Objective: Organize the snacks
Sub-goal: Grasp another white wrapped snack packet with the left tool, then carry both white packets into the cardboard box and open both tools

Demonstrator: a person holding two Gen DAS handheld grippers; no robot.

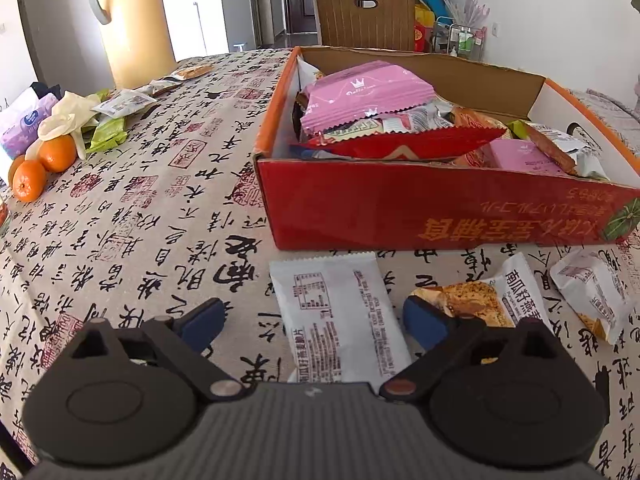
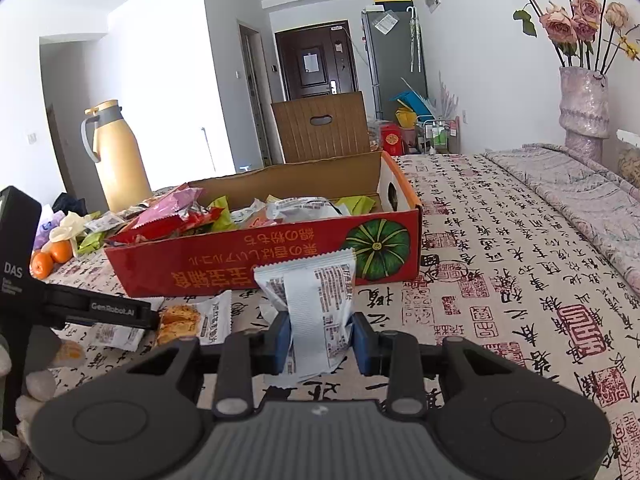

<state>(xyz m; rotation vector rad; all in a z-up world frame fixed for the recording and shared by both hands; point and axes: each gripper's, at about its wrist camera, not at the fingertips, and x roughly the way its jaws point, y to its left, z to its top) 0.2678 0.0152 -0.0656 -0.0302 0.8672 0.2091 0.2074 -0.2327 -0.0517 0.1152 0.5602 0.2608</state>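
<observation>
Calligraphy-printed cloth is covering the surface [image 1: 160, 200], which is carrying a red cardboard box [image 1: 420, 208] near its middle, already heaped with snack packets. A tan thermos jug [image 1: 136, 20] and some oranges [image 1: 44, 164] are sitting toward the surface's far left corner, among a few more stray wrappers.

The right gripper [image 2: 320, 338] is holding a white snack packet [image 2: 312, 304] upright in front of the box's near wall, its blue fingers [image 2: 282, 340] pinching the packet's lower half from both sides. The packet is bulging a little above the grip, so it looks light, soft and crinkly, with contents that are probably brittle; a gentle squeeze across the flat middle seems safer than a hard one.

The left gripper [image 1: 316, 320] is hovering low over the near edge of the surface with its fingers spread wide and gripping nothing. Between them is lying another white packet [image 1: 340, 320], flat and printed side up. Just beside its right finger is resting a packet with an orange biscuit picture [image 1: 480, 300], and a third white one [image 1: 592, 292] is lying farther right.

The film is likely slippery, so taking each packet across its width, away from the crimped ends, should hold best.
</observation>
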